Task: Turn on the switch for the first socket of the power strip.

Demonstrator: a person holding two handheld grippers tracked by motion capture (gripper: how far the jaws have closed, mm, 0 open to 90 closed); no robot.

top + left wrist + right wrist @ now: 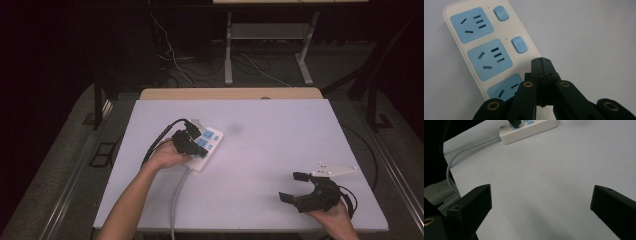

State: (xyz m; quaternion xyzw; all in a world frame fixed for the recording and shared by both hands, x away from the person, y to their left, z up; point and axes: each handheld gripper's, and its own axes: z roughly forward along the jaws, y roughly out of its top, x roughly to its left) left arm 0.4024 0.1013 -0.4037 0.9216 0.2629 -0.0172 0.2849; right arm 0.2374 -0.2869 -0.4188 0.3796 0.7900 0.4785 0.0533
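Note:
A white power strip (pixel 212 136) with blue sockets and blue switches lies left of centre on the white board. In the left gripper view the power strip (pixel 486 42) shows three sockets and two switches. My left gripper (pixel 197 150) is over the strip's near end. Its jaws are pressed together, and the left gripper (pixel 541 62) tip sits by the strip's right edge, just below the second switch (pixel 519 44). My right gripper (pixel 292 186) rests near the front right of the board, jaws wide apart. Nothing lies between the right gripper (pixel 541 195) jaws.
The strip's grey cable (pixel 176 200) runs off the board's front edge; the cable (pixel 461 155) bends over the left edge in the right gripper view. A wooden table edge (pixel 230 93) lies behind the board. Beyond it are a desk frame (pixel 229 50) and floor cables.

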